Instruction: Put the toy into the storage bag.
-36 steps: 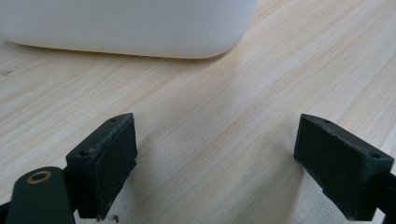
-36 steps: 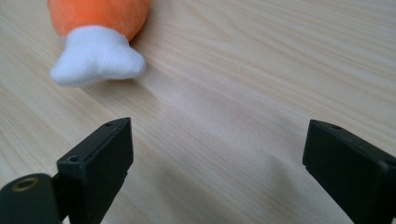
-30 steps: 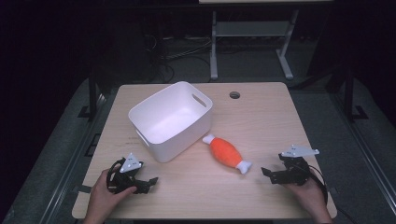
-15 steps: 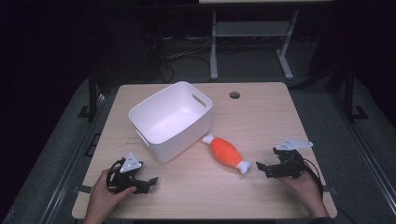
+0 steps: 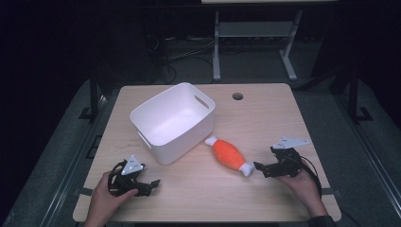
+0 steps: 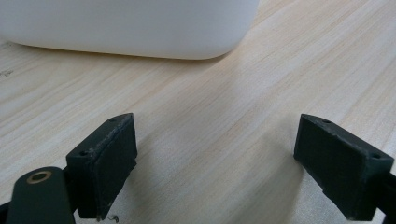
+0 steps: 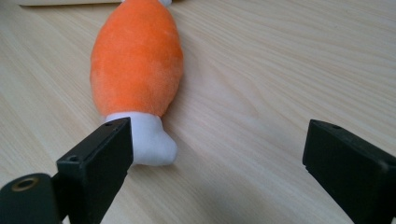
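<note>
An orange plush toy (image 5: pixel 229 154) with white ends lies flat on the wooden table (image 5: pixel 265 113), just right of the white plastic bin (image 5: pixel 173 120). My right gripper (image 5: pixel 261 169) stands open right at the toy's near white end; in the right gripper view that white end (image 7: pixel 152 140) lies beside the left jaw, with the orange body (image 7: pixel 137 58) stretching away. My left gripper (image 5: pixel 150 184) rests open at the front left of the table, nothing between its jaws. In the left gripper view the bin's wall (image 6: pixel 126 23) rises a short way ahead of the gripper (image 6: pixel 215 163).
The bin is empty, with handle slots in its sides. A round cable hole (image 5: pixel 237 96) sits near the table's far edge. Beyond the table stand desk legs (image 5: pixel 216 42) and floor cables. Bare tabletop spreads between the two grippers.
My right gripper has moved left toward the toy's white end. The left gripper, toy and bin have stayed put.
</note>
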{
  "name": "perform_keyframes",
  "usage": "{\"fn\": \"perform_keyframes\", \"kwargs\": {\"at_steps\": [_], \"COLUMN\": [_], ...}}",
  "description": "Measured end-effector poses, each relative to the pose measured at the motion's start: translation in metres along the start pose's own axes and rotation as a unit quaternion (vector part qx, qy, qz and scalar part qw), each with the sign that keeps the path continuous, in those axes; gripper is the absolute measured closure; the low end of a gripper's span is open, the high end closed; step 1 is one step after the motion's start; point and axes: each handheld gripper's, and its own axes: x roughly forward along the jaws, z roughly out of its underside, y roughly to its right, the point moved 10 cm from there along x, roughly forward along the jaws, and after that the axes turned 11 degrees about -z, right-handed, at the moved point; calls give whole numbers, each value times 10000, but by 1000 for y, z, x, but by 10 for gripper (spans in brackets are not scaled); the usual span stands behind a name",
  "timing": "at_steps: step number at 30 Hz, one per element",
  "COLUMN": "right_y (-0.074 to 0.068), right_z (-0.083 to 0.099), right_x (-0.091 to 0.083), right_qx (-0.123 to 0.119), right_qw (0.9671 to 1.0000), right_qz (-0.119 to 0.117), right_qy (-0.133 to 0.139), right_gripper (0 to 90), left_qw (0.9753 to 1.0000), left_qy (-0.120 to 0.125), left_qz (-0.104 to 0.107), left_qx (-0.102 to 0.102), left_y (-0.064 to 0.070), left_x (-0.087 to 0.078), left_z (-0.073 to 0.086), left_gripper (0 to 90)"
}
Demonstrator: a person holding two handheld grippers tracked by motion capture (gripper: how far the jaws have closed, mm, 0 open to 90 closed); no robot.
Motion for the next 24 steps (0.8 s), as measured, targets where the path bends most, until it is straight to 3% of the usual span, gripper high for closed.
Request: {"fn": "perform_keyframes", "kwargs": {"at_steps": [24], "right_y": [-10], "right_z": [-27], "right_x": [12], "right_qx": [-180], "right_qw": [9996], "right_qz": [-195], "right_qy": [2], "right_gripper": [83], "left_qw": [10000], "left_qy": [0], "left_qz": [2], "left_qx": [-17], "left_y": [0], "left_x": [0], "left_z": [0], "left_gripper": [123]}}
